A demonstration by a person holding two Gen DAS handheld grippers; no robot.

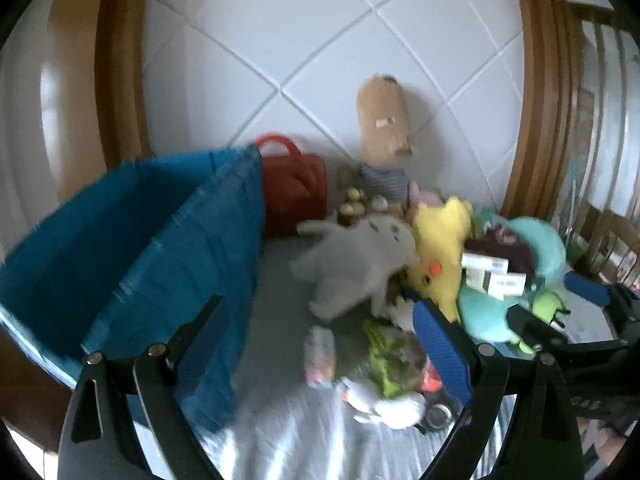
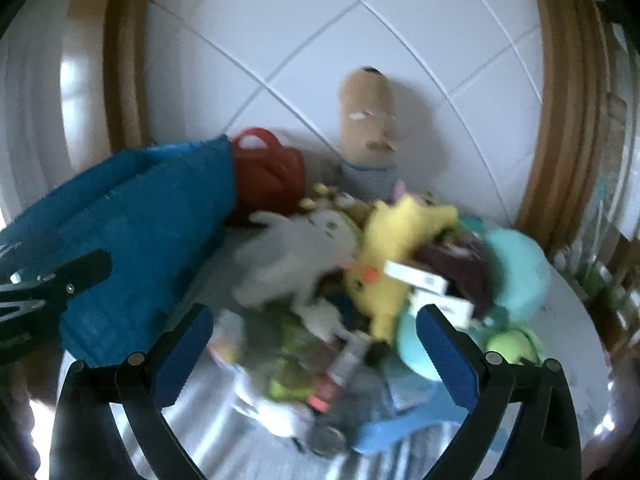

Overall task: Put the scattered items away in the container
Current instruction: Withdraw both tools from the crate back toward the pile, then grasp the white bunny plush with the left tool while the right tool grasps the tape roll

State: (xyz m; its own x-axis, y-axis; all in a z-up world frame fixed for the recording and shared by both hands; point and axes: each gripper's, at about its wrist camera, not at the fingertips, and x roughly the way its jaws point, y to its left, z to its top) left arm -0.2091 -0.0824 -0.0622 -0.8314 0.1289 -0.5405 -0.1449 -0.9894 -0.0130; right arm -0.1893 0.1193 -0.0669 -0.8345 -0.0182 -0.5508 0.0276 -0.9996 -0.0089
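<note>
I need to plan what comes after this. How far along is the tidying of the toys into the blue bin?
Nothing visibly done: what shows of the blue bin inside looks empty, though its bottom is hidden. In hand: nothing; the left tool and right tool are both open and empty. Left: the whole pile, including the grey plush, yellow plush, teal plush and small packets.

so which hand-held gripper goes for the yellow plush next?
Probably right. The open right hand-held gripper faces the toy pile with the yellow plush just ahead; the left hand-held gripper sits nearer the blue fabric bin.
</note>
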